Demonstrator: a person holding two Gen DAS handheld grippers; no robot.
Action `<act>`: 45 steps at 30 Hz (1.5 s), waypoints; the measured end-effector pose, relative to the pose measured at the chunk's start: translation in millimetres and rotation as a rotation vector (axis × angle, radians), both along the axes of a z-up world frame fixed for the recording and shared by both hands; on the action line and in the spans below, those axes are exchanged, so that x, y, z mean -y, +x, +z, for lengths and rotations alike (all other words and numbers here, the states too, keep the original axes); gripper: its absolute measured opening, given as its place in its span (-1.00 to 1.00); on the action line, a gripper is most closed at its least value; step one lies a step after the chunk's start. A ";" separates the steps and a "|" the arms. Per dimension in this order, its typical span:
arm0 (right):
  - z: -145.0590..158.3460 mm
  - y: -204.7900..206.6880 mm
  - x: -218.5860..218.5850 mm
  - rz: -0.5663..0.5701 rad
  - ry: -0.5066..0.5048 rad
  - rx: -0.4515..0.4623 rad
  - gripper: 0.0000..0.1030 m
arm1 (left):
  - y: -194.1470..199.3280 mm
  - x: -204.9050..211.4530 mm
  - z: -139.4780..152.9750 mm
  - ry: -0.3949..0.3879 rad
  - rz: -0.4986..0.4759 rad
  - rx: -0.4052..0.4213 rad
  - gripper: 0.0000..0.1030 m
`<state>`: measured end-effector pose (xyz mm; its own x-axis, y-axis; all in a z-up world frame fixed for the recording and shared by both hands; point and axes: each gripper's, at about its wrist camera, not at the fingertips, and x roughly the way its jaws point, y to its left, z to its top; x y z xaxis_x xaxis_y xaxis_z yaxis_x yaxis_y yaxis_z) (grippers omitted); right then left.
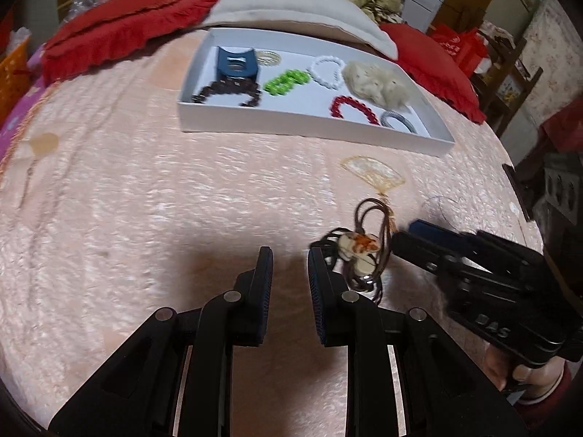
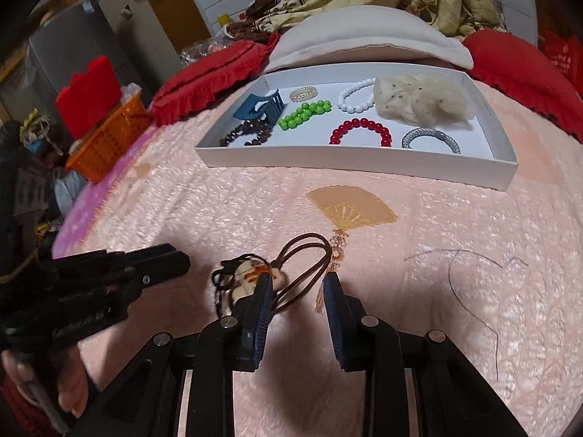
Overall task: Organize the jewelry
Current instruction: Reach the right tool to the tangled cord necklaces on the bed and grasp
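A brown-cord necklace with a white and orange pendant (image 1: 359,245) lies on the pink bedspread, also in the right wrist view (image 2: 255,273). My left gripper (image 1: 290,255) is open and empty, just left of the pendant. My right gripper (image 2: 298,281) is open, its jaws around the cord loops, not closed on them; it also shows in the left wrist view (image 1: 404,235). A white tray (image 2: 349,162) farther back holds a blue hair claw (image 2: 264,107), green beads (image 2: 304,113), white (image 2: 355,99), red (image 2: 360,129), dark brown (image 2: 244,135) and silver bracelets (image 2: 430,138) and a cream scrunchie (image 2: 419,100).
Red frilled cushions (image 1: 116,25) and a white pillow (image 2: 368,45) lie behind the tray. An orange basket (image 2: 109,138) stands at the bed's left edge. A loose dark thread (image 2: 470,291) lies on the bedspread to my right.
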<state>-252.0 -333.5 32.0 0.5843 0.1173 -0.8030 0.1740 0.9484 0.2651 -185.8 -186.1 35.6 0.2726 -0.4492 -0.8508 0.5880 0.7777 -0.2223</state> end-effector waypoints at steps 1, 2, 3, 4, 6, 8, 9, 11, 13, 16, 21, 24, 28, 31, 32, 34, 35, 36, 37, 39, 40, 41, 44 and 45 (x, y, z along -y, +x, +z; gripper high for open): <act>-2.7 3.0 -0.3 -0.001 -0.009 -0.004 -0.46 | -0.2 3.0 -2.2 0.004 -0.004 0.001 -0.64; -5.5 5.2 -0.3 -0.003 -0.024 -0.012 -0.46 | 0.0 5.1 -4.2 0.006 -0.006 0.000 -0.64; -8.5 7.7 -1.5 -0.006 -0.040 -0.022 -0.53 | 0.7 6.1 -5.8 0.005 -0.007 -0.004 -0.64; -10.9 9.1 -2.2 -0.008 -0.059 -0.027 -0.67 | 1.3 6.7 -7.1 0.003 -0.005 -0.008 -0.64; -10.4 9.8 -1.9 -0.008 -0.097 -0.028 -0.86 | 2.1 6.9 -8.4 0.002 -0.003 -0.008 -0.64; -9.8 8.3 3.7 -0.032 -0.135 -0.047 -0.95 | 1.9 7.2 -9.6 0.005 -0.005 -0.007 -0.64; -9.5 5.8 7.7 -0.052 -0.145 -0.051 -0.95 | 1.7 8.1 -10.2 0.005 -0.009 -0.007 -0.64; -8.8 -3.1 25.6 -0.115 -0.154 -0.062 -0.95 | 0.0 11.3 -11.5 0.011 -0.021 -0.004 -0.64; -9.1 -13.1 46.5 -0.178 -0.143 -0.075 -0.95 | -2.8 15.9 -13.7 0.020 -0.038 0.001 -0.64; -7.8 -27.3 69.0 -0.234 -0.115 -0.076 -0.95 | -6.3 22.8 -15.2 0.023 -0.054 0.004 -0.64; -2.6 -41.4 81.4 -0.231 0.014 -0.012 -0.95 | -8.1 34.1 -17.1 0.020 -0.069 -0.004 -0.63; -2.7 -39.1 77.5 -0.211 0.066 -0.002 -0.94 | -8.6 41.2 -16.5 0.019 -0.084 -0.003 -0.63; -4.7 -35.9 69.6 -0.206 0.092 0.001 -0.94 | -10.4 47.3 -17.9 0.012 -0.082 0.005 -0.70; -6.2 -35.1 63.6 -0.199 0.100 -0.003 -0.94 | -13.2 48.9 -16.7 0.087 -0.059 0.078 -0.93; -7.3 -35.2 62.6 -0.194 0.103 -0.005 -0.94 | -11.7 44.3 -15.5 0.089 -0.043 0.084 -0.93; -6.9 -36.7 59.3 -0.177 0.115 -0.001 -0.94 | -3.7 24.9 -10.1 0.081 0.013 0.086 -0.94; -6.4 -37.4 57.3 -0.165 0.121 0.006 -0.94 | -0.1 15.9 -8.1 0.078 0.035 0.084 -0.94; -5.1 -37.6 53.8 -0.146 0.124 0.015 -0.94 | 5.5 2.3 -4.6 0.072 0.066 0.078 -0.94; -4.0 -36.8 49.9 -0.122 0.126 0.025 -0.93 | 8.6 -6.3 -2.6 0.065 0.082 0.073 -0.94; -0.1 -33.3 34.2 -0.058 0.120 0.050 -0.90 | 12.7 -25.2 2.5 0.042 0.109 0.057 -0.94; 1.9 -30.4 25.4 -0.026 0.112 0.058 -0.77 | 14.2 -32.7 4.8 0.028 0.123 0.051 -0.94; 3.4 -27.4 16.4 0.007 0.101 0.062 -0.65 | 14.8 -39.0 6.9 0.012 0.137 0.047 -0.94; 5.0 -22.7 -6.4 0.081 0.061 0.069 -0.33 | 14.4 -49.2 10.7 -0.021 0.152 0.033 -0.93; 4.2 -20.6 -15.8 0.106 0.020 0.061 -0.33 | 13.3 -50.5 10.5 -0.028 0.153 0.031 -0.93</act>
<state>-272.6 -317.7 36.2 0.6156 0.1967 -0.7631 0.0561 0.9549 0.2914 -172.6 -135.7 46.1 0.3657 -0.4235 -0.8288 0.4699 0.8526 -0.2284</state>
